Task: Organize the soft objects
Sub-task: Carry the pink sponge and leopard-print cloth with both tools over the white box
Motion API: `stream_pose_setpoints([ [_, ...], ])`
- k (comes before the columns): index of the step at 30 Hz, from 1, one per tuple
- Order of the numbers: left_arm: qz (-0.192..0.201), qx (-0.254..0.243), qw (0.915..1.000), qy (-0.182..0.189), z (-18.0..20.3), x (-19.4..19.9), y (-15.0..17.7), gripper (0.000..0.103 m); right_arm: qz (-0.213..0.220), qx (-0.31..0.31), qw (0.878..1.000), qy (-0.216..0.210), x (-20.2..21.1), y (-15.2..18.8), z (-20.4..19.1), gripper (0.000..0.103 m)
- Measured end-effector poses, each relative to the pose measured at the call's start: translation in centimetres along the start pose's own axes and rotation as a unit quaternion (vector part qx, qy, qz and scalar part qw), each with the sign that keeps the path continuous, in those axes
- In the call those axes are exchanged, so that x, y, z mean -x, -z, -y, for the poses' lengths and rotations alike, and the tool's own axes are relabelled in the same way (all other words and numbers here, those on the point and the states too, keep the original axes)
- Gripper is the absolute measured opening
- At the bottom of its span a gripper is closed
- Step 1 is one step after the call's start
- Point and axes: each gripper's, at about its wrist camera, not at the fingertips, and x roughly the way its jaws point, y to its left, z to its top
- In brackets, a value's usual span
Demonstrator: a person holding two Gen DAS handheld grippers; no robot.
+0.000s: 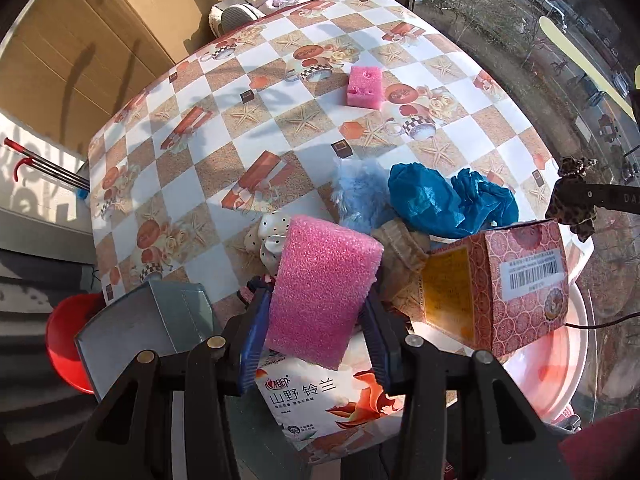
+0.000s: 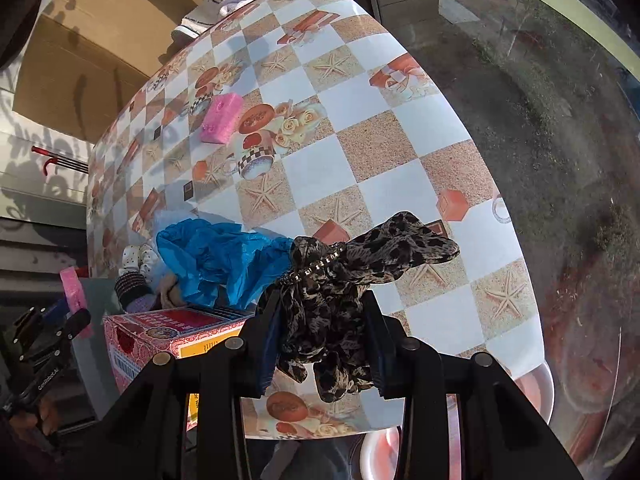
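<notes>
My left gripper [image 1: 316,294] is shut on a large pink sponge [image 1: 320,292], held above the near edge of the checkered table [image 1: 240,80]. My right gripper [image 2: 322,304] is shut on a leopard-print fabric piece [image 2: 360,256] with a studded band, lifted over the table's near right part. A smaller pink sponge [image 1: 365,88] lies alone toward the far side. In a pile at the near edge are a crumpled blue bag [image 1: 440,200], a light blue fluffy item [image 1: 360,192] and a white dotted cloth [image 1: 268,236].
A pink patterned box [image 1: 520,292] and a tissue pack [image 1: 320,396] sit at the near edge, beside a grey metal box [image 1: 160,312]. A red tub [image 1: 64,344] stands low on the left. A pink basin [image 1: 560,360] is under the table's right corner. Cardboard [image 1: 100,40] leans at the back left.
</notes>
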Motion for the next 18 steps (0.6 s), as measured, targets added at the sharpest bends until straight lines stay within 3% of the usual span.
stream_pose_setpoints([
  [10, 0.002, -0.066, 0.9971, 0.038, 3.3, 2.2, 7.6, 0.049, -0.054, 0.017, 0.998, -0.012, -0.7, 9.5, -3.2, 0.039],
  [18, 0.039, -0.063, 0.9962, 0.047, -0.8, 3.9, 11.8, 0.049, -0.055, 0.030, 0.998, -0.014, -0.5, 14.9, -8.8, 0.039],
])
